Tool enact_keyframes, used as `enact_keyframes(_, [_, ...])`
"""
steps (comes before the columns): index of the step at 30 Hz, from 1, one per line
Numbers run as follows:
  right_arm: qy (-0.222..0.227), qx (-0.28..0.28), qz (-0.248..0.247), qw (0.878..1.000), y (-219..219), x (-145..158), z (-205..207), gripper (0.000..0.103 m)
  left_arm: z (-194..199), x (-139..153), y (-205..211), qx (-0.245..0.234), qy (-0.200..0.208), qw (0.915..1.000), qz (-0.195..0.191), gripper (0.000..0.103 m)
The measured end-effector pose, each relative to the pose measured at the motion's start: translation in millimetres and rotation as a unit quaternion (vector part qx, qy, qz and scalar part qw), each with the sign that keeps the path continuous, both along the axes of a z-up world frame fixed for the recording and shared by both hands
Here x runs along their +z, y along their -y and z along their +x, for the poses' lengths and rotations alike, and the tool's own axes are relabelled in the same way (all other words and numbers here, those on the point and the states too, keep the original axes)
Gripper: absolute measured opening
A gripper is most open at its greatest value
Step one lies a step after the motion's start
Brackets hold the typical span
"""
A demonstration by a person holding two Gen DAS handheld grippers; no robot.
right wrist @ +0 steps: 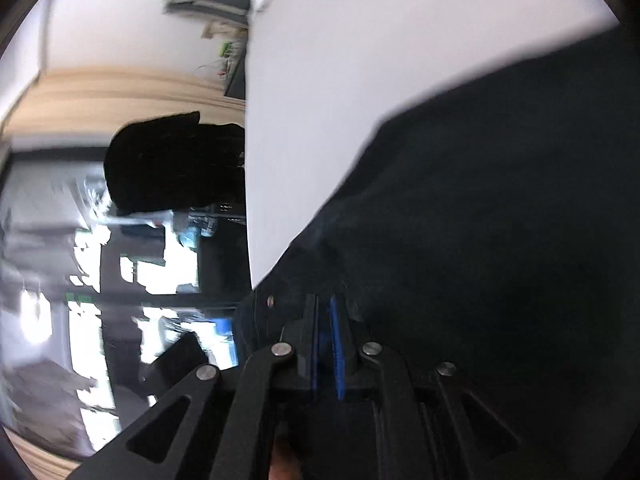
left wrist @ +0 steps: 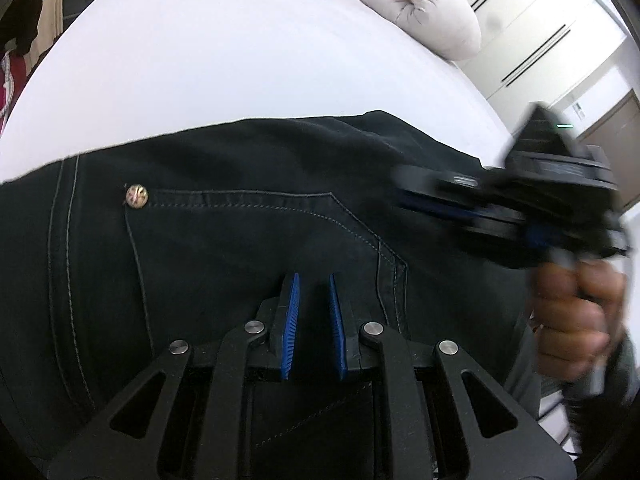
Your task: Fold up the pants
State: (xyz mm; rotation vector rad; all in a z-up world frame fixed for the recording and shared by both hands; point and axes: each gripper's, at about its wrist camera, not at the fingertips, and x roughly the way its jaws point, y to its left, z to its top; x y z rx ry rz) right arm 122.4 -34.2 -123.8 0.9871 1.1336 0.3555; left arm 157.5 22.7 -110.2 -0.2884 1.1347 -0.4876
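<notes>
Black pants [left wrist: 224,240] with grey stitching and a brass button lie on a white bed [left wrist: 200,72]. My left gripper [left wrist: 314,280] hovers over the waist and pocket area, its blue-padded jaws a narrow gap apart with nothing between them. My right gripper [left wrist: 452,196] shows blurred at the right of the left wrist view, held by a hand above the pants. In the right wrist view the right gripper [right wrist: 326,304] has its jaws nearly together over the edge of the pants [right wrist: 500,220]; blur hides whether cloth is pinched.
A beige quilted duvet [left wrist: 404,4] lies at the bed's far end. White wardrobe doors [left wrist: 536,40] stand beyond it. In the right wrist view the bed edge [right wrist: 247,160] runs vertically, with a dark garment [right wrist: 168,168] and room clutter beside it.
</notes>
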Motion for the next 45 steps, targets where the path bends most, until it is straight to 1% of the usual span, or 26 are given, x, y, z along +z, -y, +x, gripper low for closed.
enact_keyframes(1, [-0.010,-0.014,-0.015,1.000,4.0,-12.4,6.5,0.009,-0.9,-1.1,-3.2,-0.001,0.000,1.0000,-0.001,0.015])
enact_keyframes(2, [-0.018,-0.027,-0.015,0.999,11.1,-23.3,8.1,0.000,-0.9,-2.7,-3.6,-0.002,0.000,1.0000,-0.002,0.015])
enact_keyframes(4, [-0.001,-0.073,0.048,0.996,37.2,-36.3,3.0,0.000,-2.1,-4.2,-8.4,-0.003,0.000,1.0000,-0.008,0.015])
enact_keyframes(5, [0.008,-0.097,0.053,0.994,52.1,-34.5,-2.0,0.000,-2.4,-4.8,-11.0,-0.003,0.001,0.9999,-0.011,0.014])
enact_keyframes(7, [0.027,-0.140,0.030,0.989,83.5,-24.4,-12.1,0.000,-10.6,-8.0,-11.0,-0.003,0.003,0.9999,-0.014,0.014])
enact_keyframes(9, [0.040,-0.208,0.012,0.977,132.0,-17.5,-29.8,0.000,-8.5,-8.0,-12.5,-0.003,0.004,0.9999,-0.016,0.014])
enact_keyframes(11, [0.052,-0.281,0.013,0.958,189.4,-12.7,-54.0,0.000,-8.8,-6.9,-17.6,-0.004,0.004,0.9999,-0.016,0.014])
enact_keyframes(14, [0.061,-0.370,-0.039,0.926,267.5,8.3,-99.5,0.000,-6.3,-5.0,-11.8,-0.003,0.005,0.9999,-0.015,0.014])
enact_keyframes(15, [0.057,-0.411,-0.058,0.908,297.6,16.9,-121.0,0.000,-6.4,-4.9,-12.4,-0.003,0.005,0.9999,-0.016,0.014])
enact_keyframes(18, [0.042,-0.495,-0.091,0.863,347.8,42.4,-168.2,0.000,-7.2,1.4,-12.7,0.000,0.000,1.0000,-0.010,0.015])
enact_keyframes(19, [0.044,-0.510,-0.103,0.853,355.5,55.9,-183.4,0.006,-6.6,8.2,-10.9,0.006,-0.005,1.0000,0.004,0.015])
enact_keyframes(20, [0.054,-0.512,-0.110,0.850,357.1,66.5,-193.0,0.006,-5.8,13.3,-5.8,0.009,-0.003,0.9998,0.016,0.015])
enact_keyframes(21, [0.074,-0.498,-0.107,0.857,351.5,76.9,-198.4,0.006,-5.3,23.4,-0.2,0.008,0.006,0.9996,0.025,0.015])
enact_keyframes(23, [0.109,-0.428,-0.082,0.893,319.0,86.9,-193.1,0.006,0.2,41.5,18.8,-0.012,0.024,0.9996,0.010,0.015])
enact_keyframes(24, [0.117,-0.393,-0.071,0.909,299.3,86.2,-186.8,0.006,3.7,46.4,30.2,-0.024,0.029,0.9992,0.010,0.015])
enact_keyframes(25, [0.120,-0.348,-0.056,0.928,270.8,81.6,-177.0,0.006,8.8,48.7,46.5,-0.042,0.034,0.9985,0.013,0.015])
enact_keyframes(27, [0.111,-0.265,-0.022,0.958,213.1,62.9,-155.0,0.006,19.5,42.5,76.7,-0.074,0.029,0.9966,0.020,0.015])
enact_keyframes(28, [0.102,-0.232,-0.009,0.967,184.9,51.0,-143.9,0.006,25.0,33.5,89.6,-0.088,0.017,0.9957,0.024,0.015])
enact_keyframes(30, [0.075,-0.198,0.002,0.977,155.7,26.3,-128.0,0.006,31.2,15.0,101.6,-0.095,-0.007,0.9943,0.047,0.015])
enact_keyframes(32, [0.036,-0.182,0.007,0.983,153.6,1.7,-121.6,0.006,30.6,11.0,94.9,-0.095,-0.007,0.9949,0.034,0.015])
enact_keyframes(33, [0.033,-0.187,0.008,0.982,164.8,-4.3,-118.4,0.000,30.3,10.8,88.5,-0.092,-0.008,0.9952,0.031,0.015])
enact_keyframes(35, [0.048,-0.215,0.003,0.975,187.4,3.5,-122.4,0.000,30.4,10.1,73.2,-0.084,-0.006,0.9960,0.032,0.015])
enact_keyframes(38, [0.059,-0.283,-0.036,0.957,243.5,19.5,-143.1,0.000,30.3,7.1,49.3,-0.063,-0.013,0.9979,0.010,0.015])
enact_keyframes(39, [0.062,-0.311,-0.041,0.948,258.7,21.2,-151.8,0.000,28.8,7.4,42.4,-0.060,-0.012,0.9981,0.000,0.015])
enact_keyframes(42, [0.066,-0.392,-0.044,0.917,319.2,29.3,-180.9,0.000,19.7,8.3,22.9,-0.047,-0.004,0.9989,0.000,0.015])
enact_keyframes(45, [0.055,-0.454,-0.097,0.884,363.6,45.6,-211.2,0.000,7.0,5.8,-7.2,-0.022,0.000,0.9997,-0.006,0.015])
